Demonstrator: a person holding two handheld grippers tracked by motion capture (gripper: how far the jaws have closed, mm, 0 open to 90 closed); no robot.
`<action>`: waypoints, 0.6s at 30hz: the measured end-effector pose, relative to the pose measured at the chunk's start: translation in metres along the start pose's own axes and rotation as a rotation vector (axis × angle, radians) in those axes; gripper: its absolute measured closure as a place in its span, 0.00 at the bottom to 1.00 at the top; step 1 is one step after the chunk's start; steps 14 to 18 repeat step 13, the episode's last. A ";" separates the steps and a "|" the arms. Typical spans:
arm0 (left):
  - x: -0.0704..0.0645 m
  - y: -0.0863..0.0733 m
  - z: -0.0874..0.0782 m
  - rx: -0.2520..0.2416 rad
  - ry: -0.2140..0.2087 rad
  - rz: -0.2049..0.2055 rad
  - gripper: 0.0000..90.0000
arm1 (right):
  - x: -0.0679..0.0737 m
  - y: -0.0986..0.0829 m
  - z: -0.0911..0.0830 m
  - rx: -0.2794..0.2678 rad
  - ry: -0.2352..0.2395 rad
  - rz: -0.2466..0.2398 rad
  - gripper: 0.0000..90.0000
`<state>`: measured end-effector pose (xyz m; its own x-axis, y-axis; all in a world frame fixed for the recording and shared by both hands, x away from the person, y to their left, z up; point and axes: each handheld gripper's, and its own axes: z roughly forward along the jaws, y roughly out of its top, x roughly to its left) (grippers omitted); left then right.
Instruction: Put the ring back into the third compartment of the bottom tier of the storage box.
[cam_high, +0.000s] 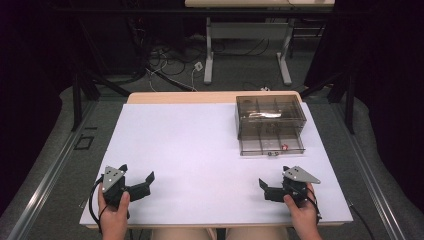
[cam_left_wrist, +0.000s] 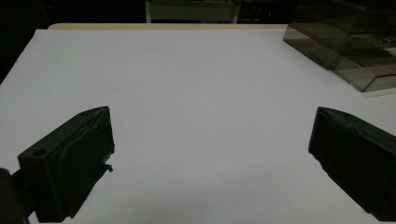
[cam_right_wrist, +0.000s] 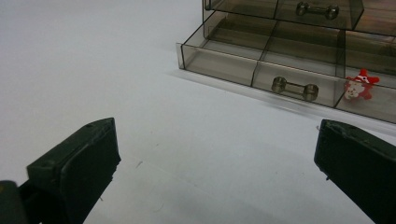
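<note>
Drawer box (cam_high: 270, 125) untouched, left claw (cam_high: 136, 179) wide open, right claw (cam_high: 272, 181) wide open

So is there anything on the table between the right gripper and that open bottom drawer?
Nothing visible. The right gripper, jaws open, faces bare white tabletop all the way to the pulled-out bottom drawer of the smoky plastic drawer box.

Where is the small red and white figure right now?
In the right gripper view, the small red and white figure sits in the pulled-out lower drawer of the smoky clear plastic drawer box, right of the metal handle.
</note>
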<state>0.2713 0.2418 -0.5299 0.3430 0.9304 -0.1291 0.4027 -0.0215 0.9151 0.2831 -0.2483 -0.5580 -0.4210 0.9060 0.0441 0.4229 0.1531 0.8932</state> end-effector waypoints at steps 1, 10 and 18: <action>0.000 0.000 0.000 0.000 0.000 0.001 0.00 | 0.000 0.000 -0.002 0.013 0.004 -0.011 0.00; 0.000 0.000 0.000 -0.001 0.006 0.005 0.00 | -0.002 -0.003 -0.004 0.006 -0.034 -0.015 0.00; 0.001 0.000 0.000 -0.002 0.005 0.005 0.00 | -0.003 -0.005 -0.006 0.024 -0.044 -0.006 0.00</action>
